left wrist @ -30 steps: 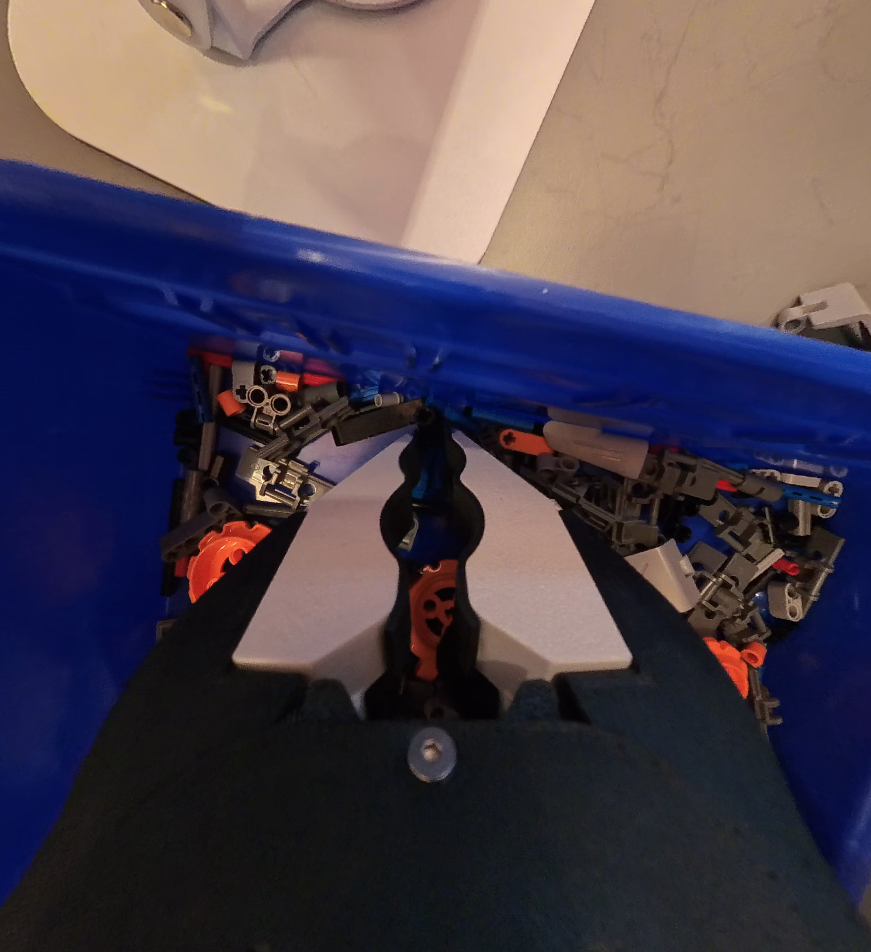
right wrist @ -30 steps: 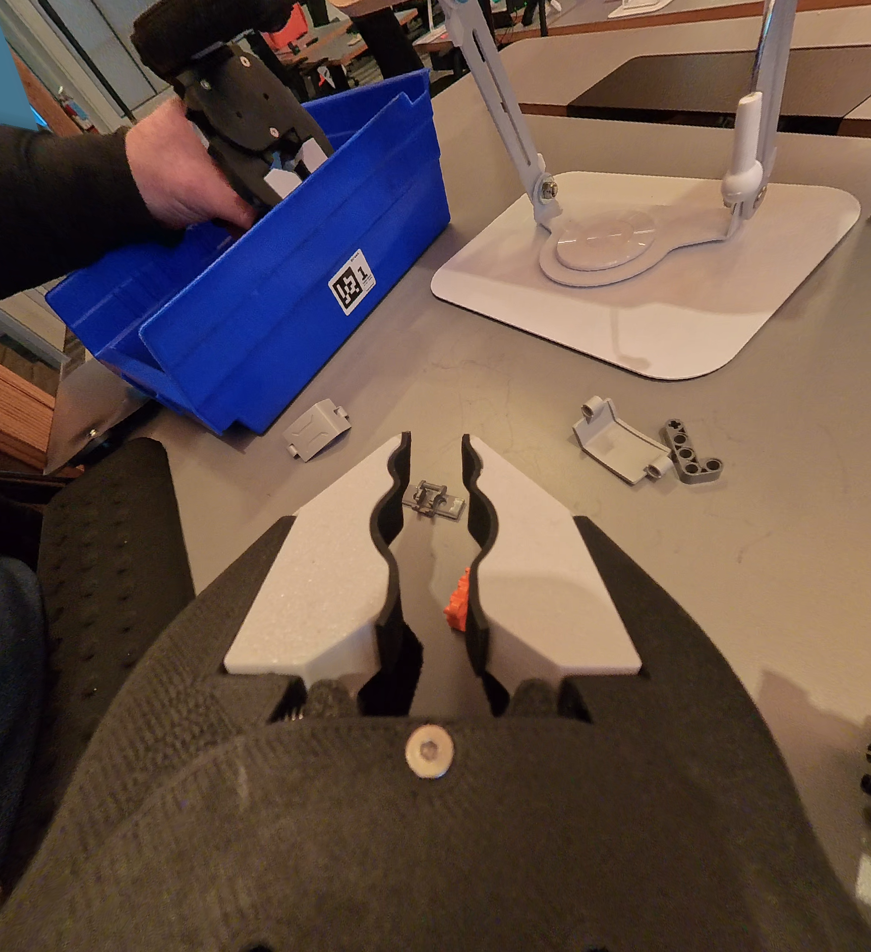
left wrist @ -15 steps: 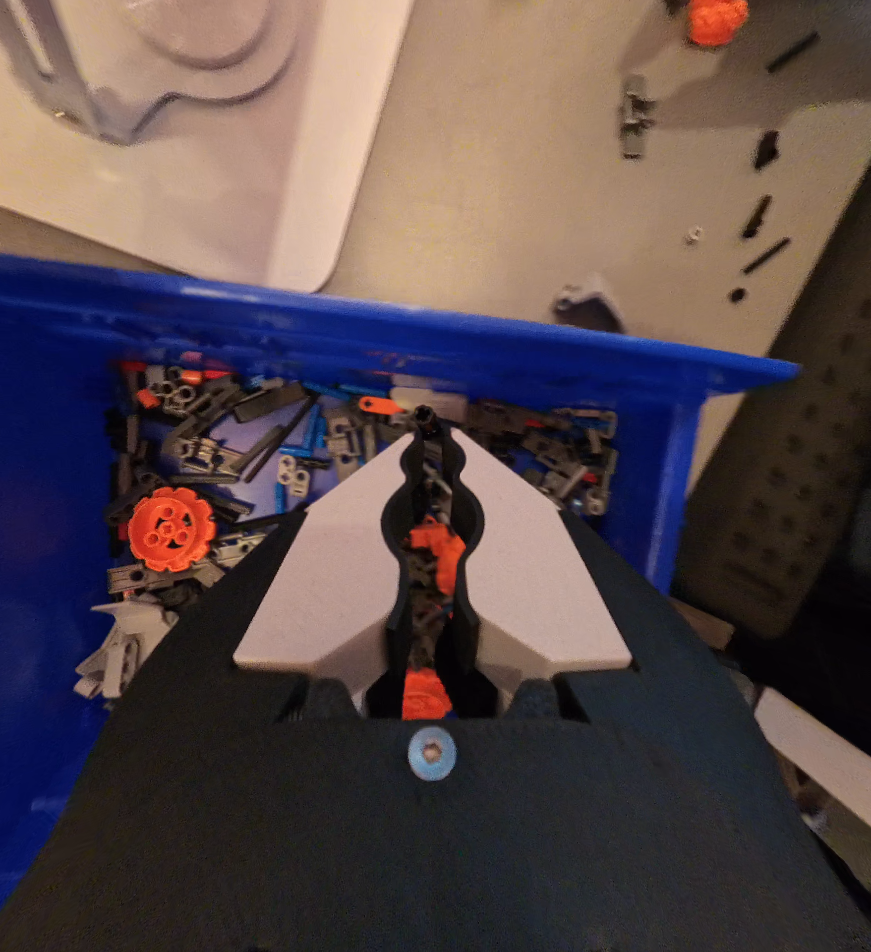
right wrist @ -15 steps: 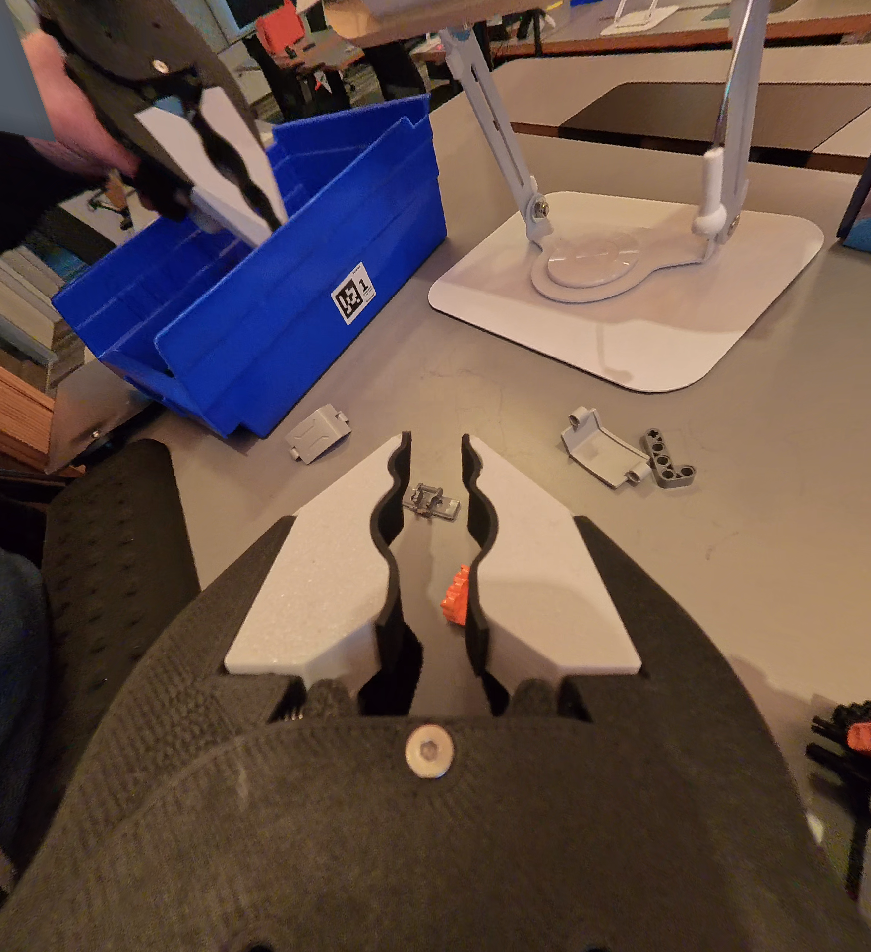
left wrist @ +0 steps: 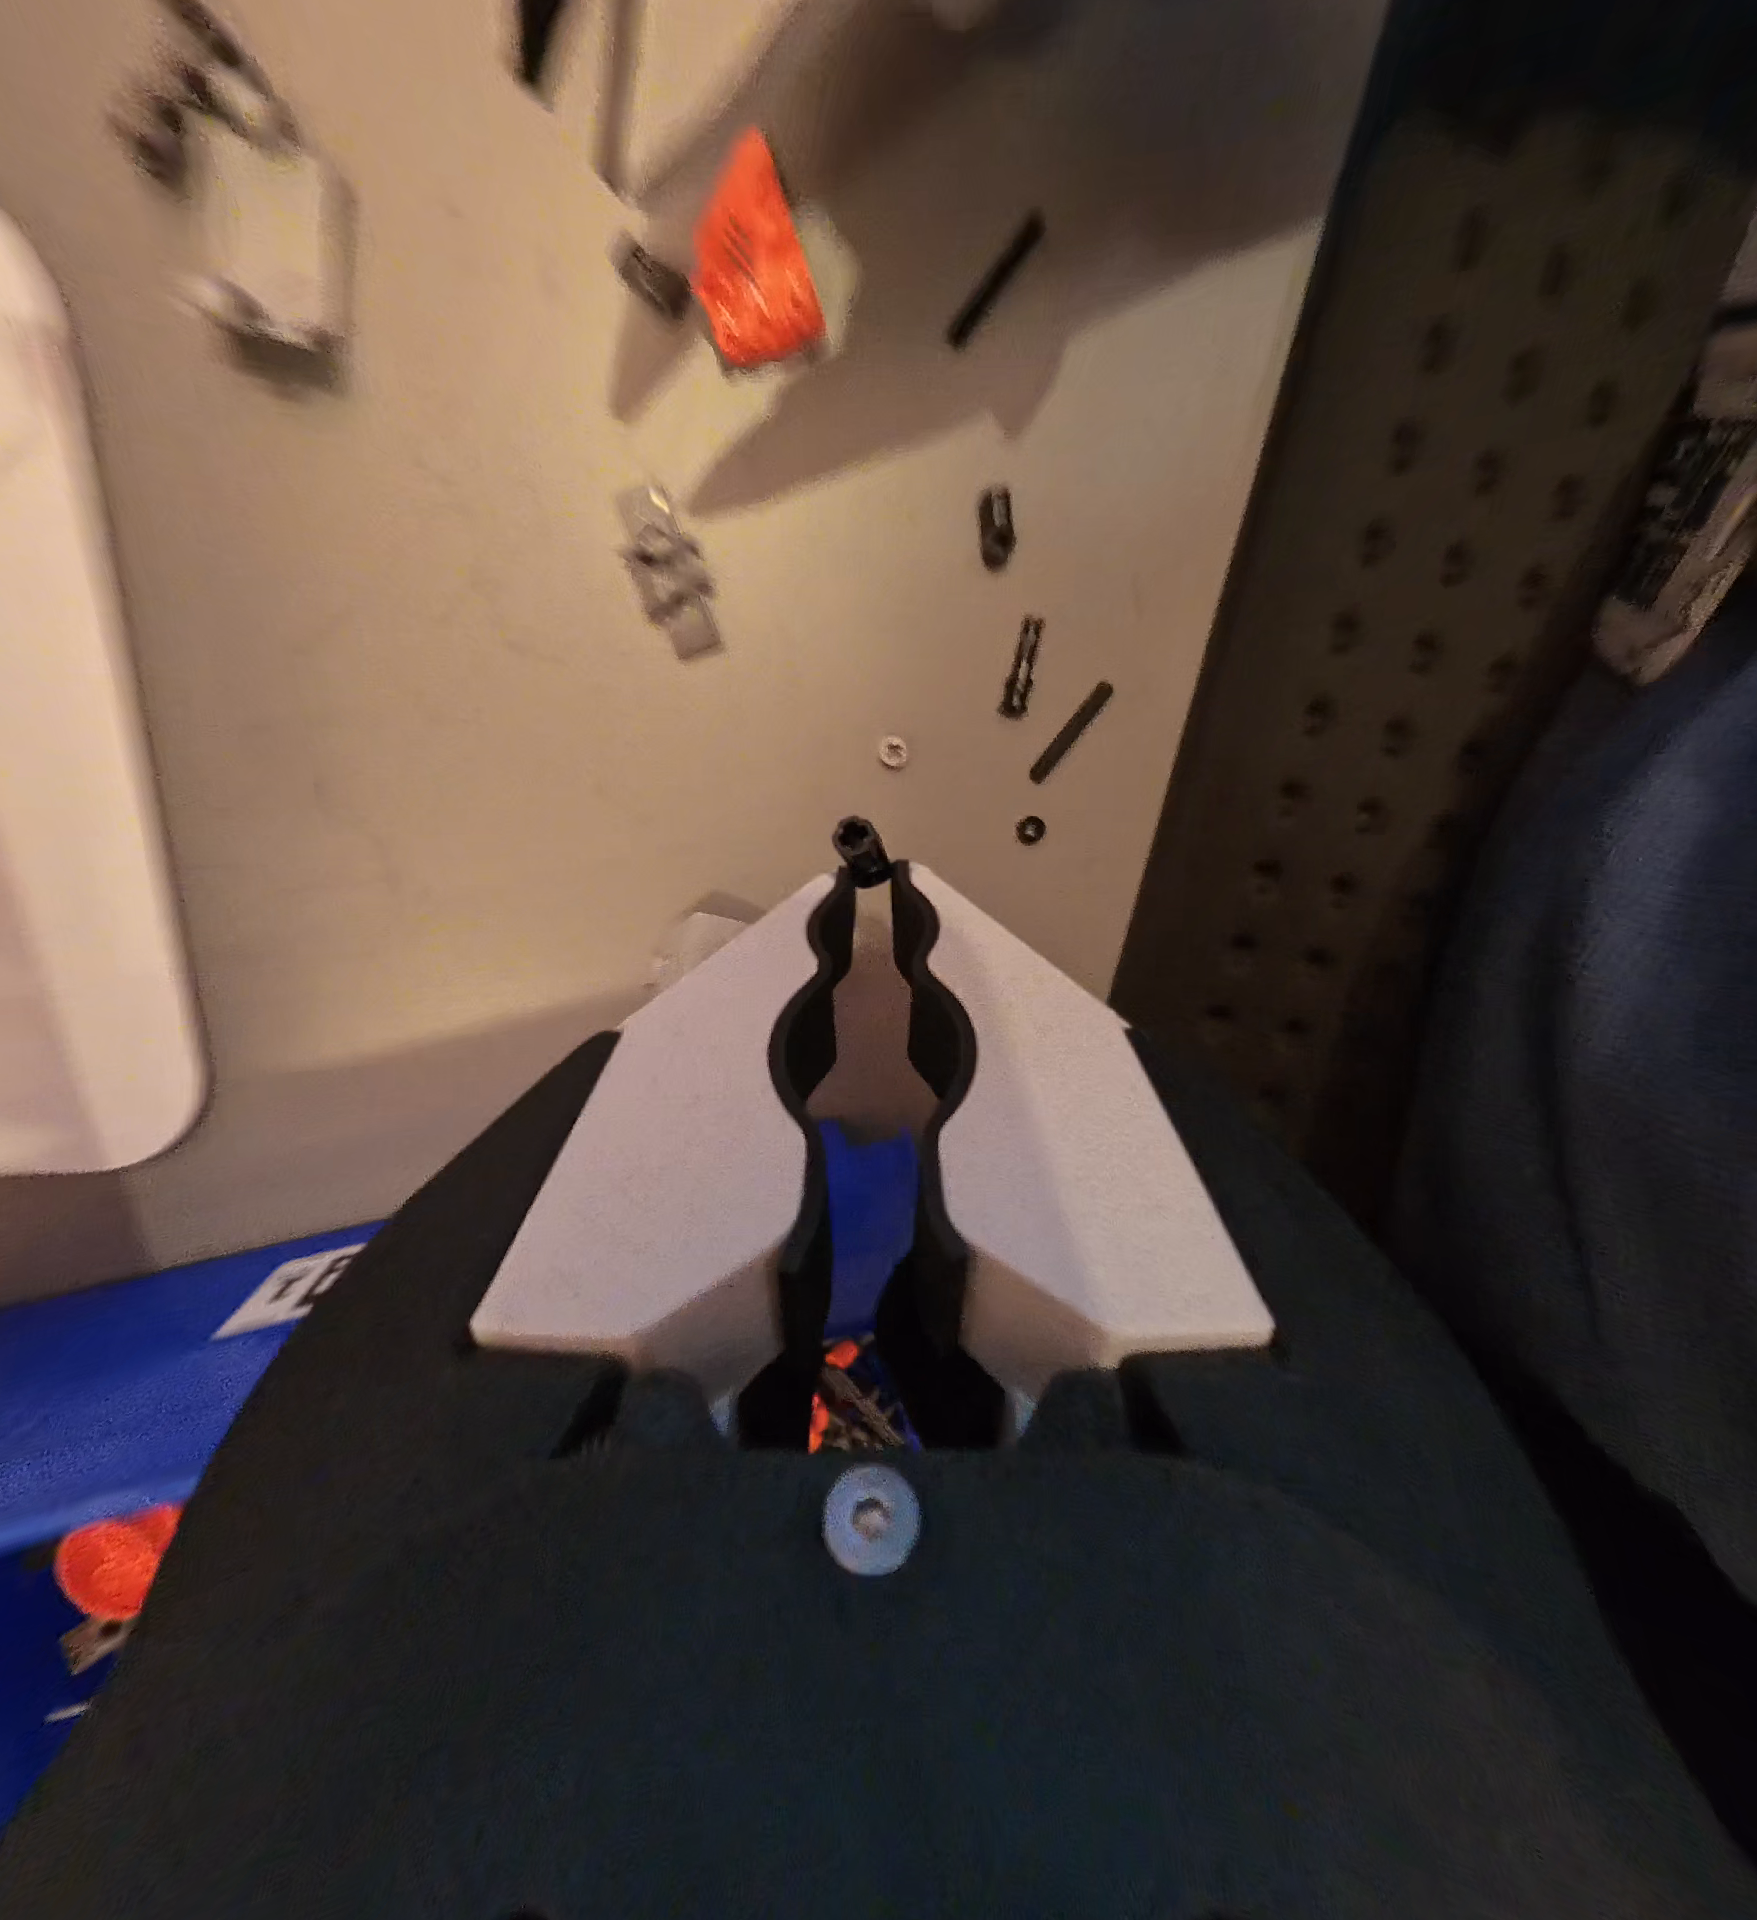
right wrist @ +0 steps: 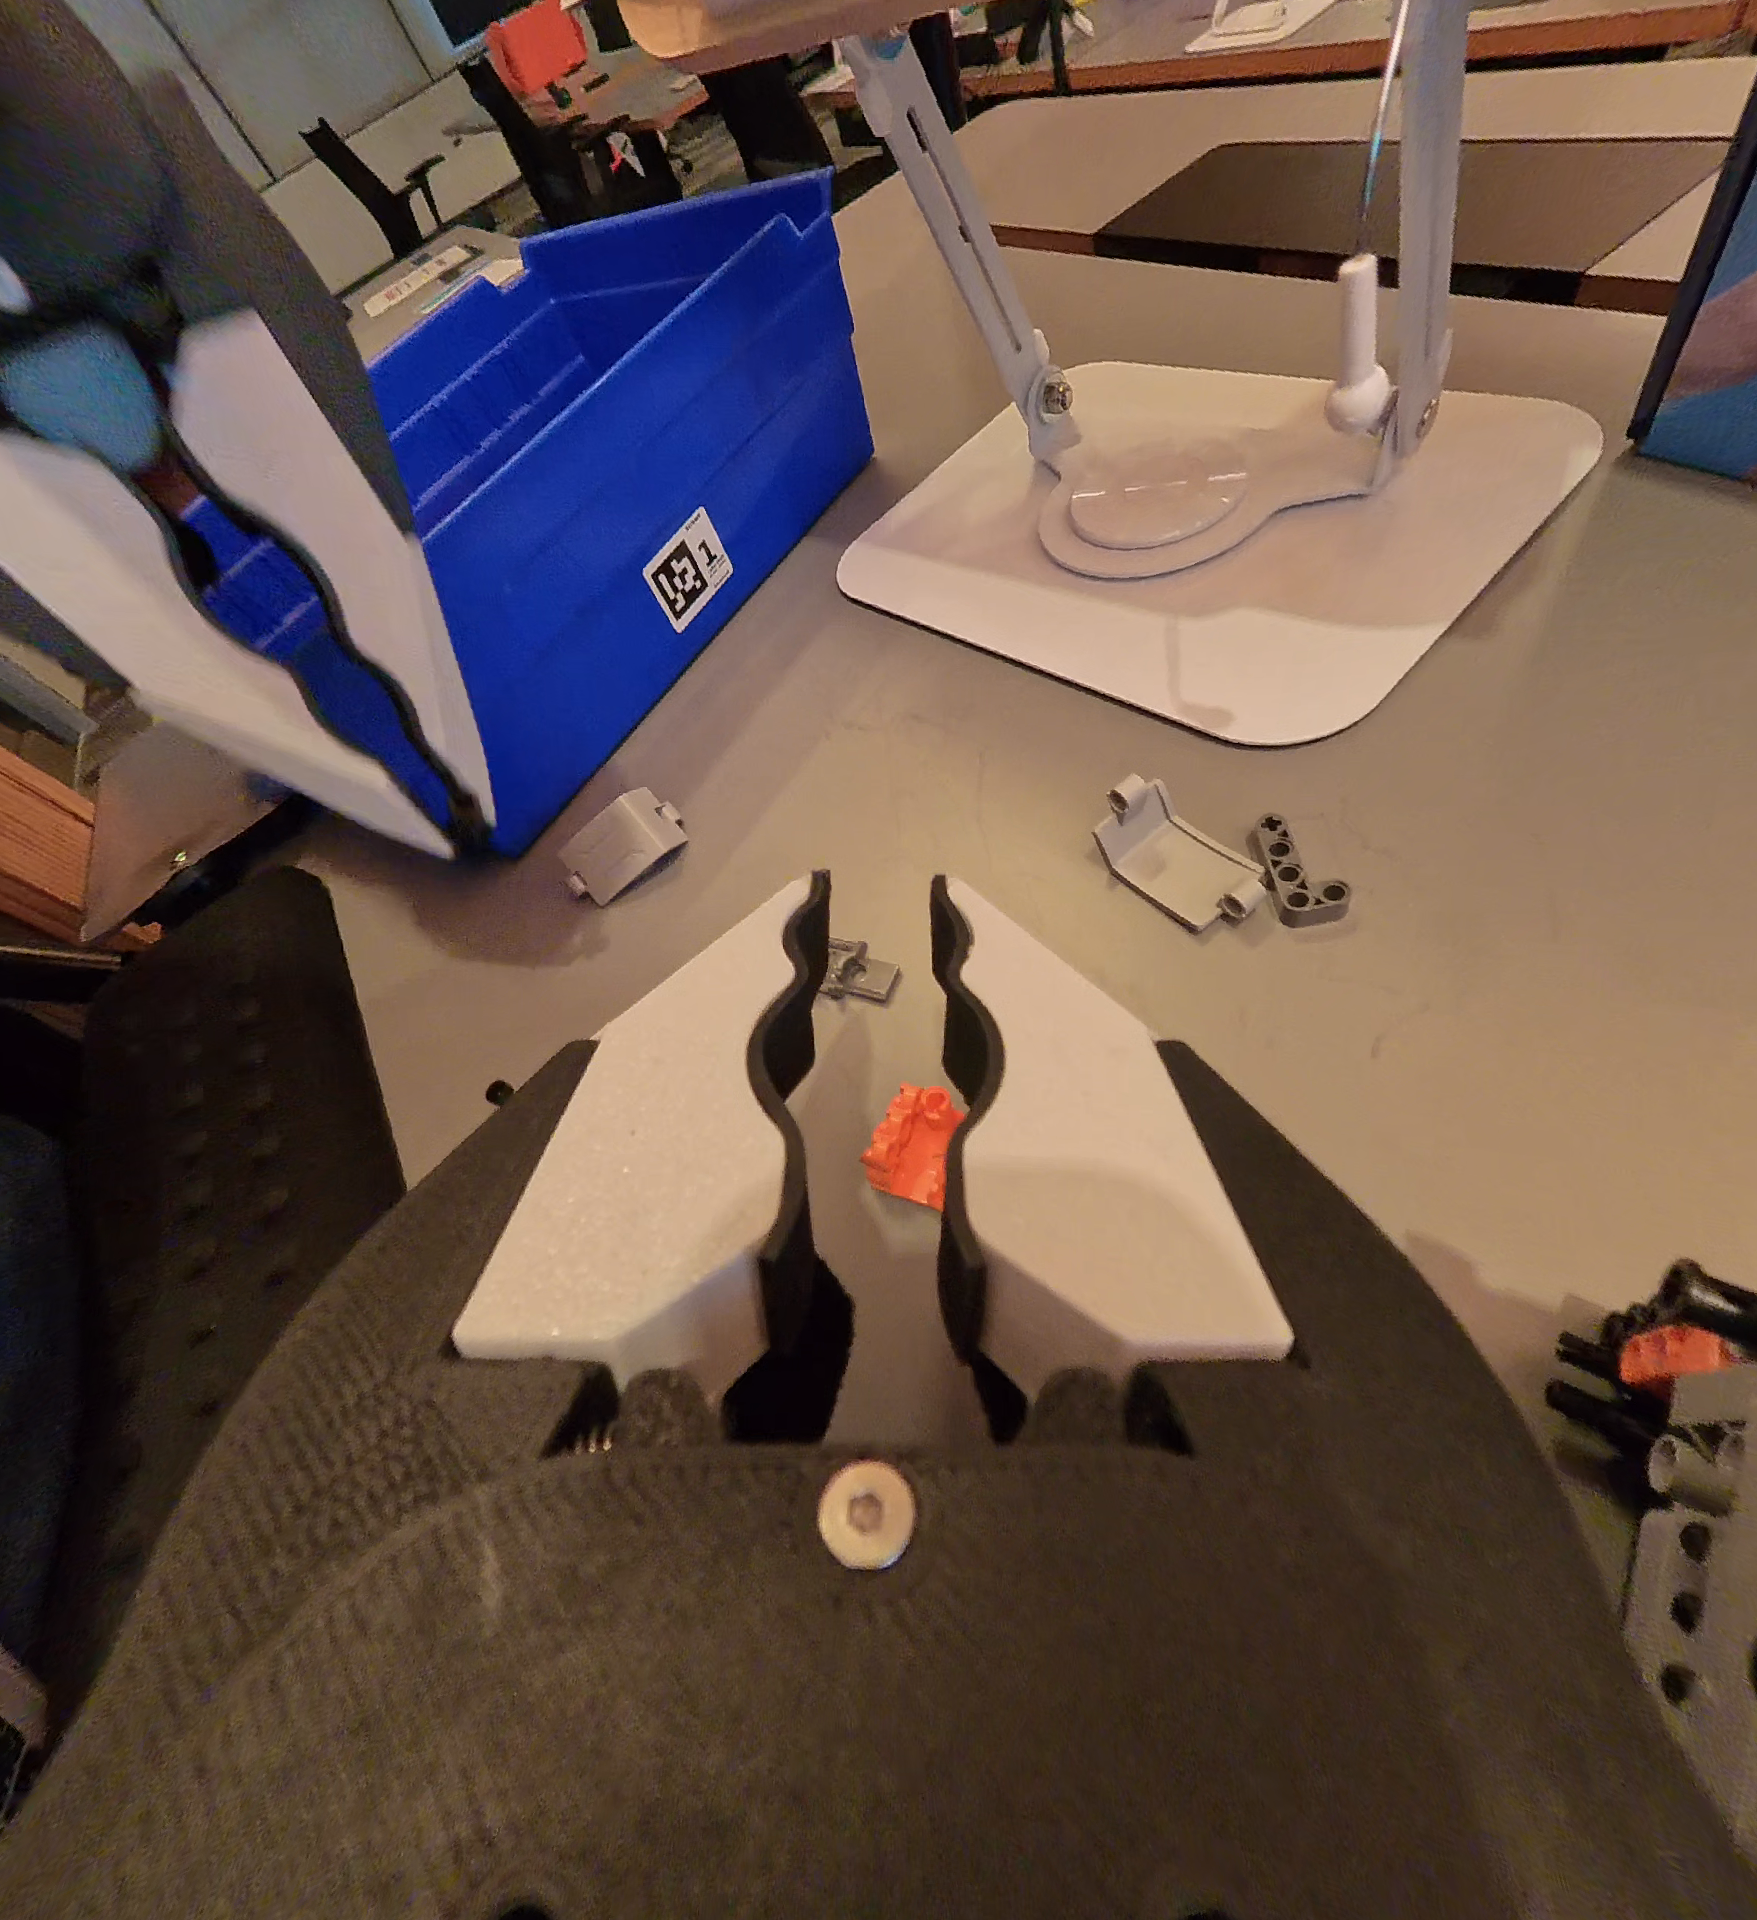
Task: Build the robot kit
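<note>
The left gripper (left wrist: 861,876) had its tips pinched on a small black pin (left wrist: 859,840), which stuck out just past them at twelve o'clock, while the pads behind the tips bowed apart without touching. Beneath its body lay the blue bin (left wrist: 74,1382), with an orange gear (left wrist: 110,1571) showing inside at eight o'clock. Beyond the tips the grey table (left wrist: 417,727) carried scattered small black pieces (left wrist: 1069,730) at one o'clock, a blurred grey clip (left wrist: 668,574) at eleven o'clock, and farther off a blurred orange brick (left wrist: 754,260) near twelve o'clock. In the right wrist view, the right gripper (right wrist: 879,894) stood partly open and held nothing, its jaws apart above the table. An orange brick (right wrist: 910,1143) lay on the table between its fingers, close by the right finger; whether they touched could not be told. Just past the tips a small grey clip (right wrist: 861,971) lay at twelve o'clock. A grey curved panel (right wrist: 622,844) rested at eleven o'clock beside the blue bin (right wrist: 645,436), and another grey panel (right wrist: 1165,857) touched a dark grey angled beam (right wrist: 1298,885) at one o'clock. Farthest stood a white stand base (right wrist: 1269,623).
</note>
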The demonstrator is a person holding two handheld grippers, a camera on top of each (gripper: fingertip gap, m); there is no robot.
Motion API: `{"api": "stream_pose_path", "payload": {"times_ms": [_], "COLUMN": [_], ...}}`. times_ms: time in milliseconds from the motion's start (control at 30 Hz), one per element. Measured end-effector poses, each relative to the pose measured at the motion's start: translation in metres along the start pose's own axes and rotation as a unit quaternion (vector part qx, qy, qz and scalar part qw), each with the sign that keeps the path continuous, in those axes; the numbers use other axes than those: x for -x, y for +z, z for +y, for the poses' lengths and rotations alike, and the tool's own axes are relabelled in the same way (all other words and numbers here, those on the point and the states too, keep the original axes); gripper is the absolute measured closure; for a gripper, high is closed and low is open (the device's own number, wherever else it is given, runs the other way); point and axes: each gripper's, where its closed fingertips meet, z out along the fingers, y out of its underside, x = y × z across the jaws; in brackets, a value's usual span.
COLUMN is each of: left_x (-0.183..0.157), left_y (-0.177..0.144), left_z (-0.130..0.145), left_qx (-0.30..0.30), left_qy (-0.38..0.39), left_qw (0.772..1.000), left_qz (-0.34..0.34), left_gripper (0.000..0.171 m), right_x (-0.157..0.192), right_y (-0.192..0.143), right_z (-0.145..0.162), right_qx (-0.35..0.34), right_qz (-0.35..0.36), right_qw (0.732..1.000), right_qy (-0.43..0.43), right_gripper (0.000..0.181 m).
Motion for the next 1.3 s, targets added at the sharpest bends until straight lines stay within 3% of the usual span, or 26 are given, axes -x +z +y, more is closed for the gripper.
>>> {"api": "stream_pose_path", "payload": {"times_ms": [167, 367, 567, 700, 833, 967, 1133, 1300], "left_x": [-0.005, -0.002, -0.001, 0.002, 0.05, 0.125, 0.18, 0.202], "left_y": [0.049, 0.055, 0.051, 0.005, -0.062, -0.089, -0.06, -0.03], "left_z": [0.014, 0.016, 0.012, 0.001, 0.027, 0.086, 0.134, 0.141], "left_qx": [0.091, 0.118, 0.099, -0.005, -0.118, -0.151, -0.119, -0.078], "left_qy": [0.024, 0.023, 0.021, 0.0, -0.053, -0.113, -0.14, -0.123], "left_qw": [0.995, 0.993, 0.995, 1.0, 0.987, 0.96, 0.961, 0.969], "left_qz": [0.008, 0.003, -0.004, -0.014, -0.095, -0.206, -0.208, -0.197], "left_gripper": [0.167, 0.165, 0.157, 0.158, 0.167, 0.156, 0.149, 0.147], "right_x": [-0.004, -0.003, -0.003, -0.006, -0.009, -0.008, -0.003, 0.001], "right_y": [-0.004, -0.004, -0.002, -0.004, -0.006, -0.001, 0.005, 0.007], "right_z": [0.003, 0.003, 0.001, -0.001, -0.001, 0.001, -0.003, -0.002], "right_qx": [-0.001, -0.004, -0.004, -0.008, -0.014, -0.015, -0.018, -0.018], "right_qz": [0.008, 0.009, 0.008, 0.011, 0.014, 0.009, 0.001, -0.002], "right_qw": [1.0, 1.0, 1.0, 1.0, 1.0, 1.0, 1.0, 1.0], "right_qy": [0.005, 0.007, 0.004, 0.005, 0.008, 0.011, 0.008, 0.01], "right_gripper": [0.165, 0.165, 0.165, 0.165, 0.165, 0.165, 0.165, 0.165]}}
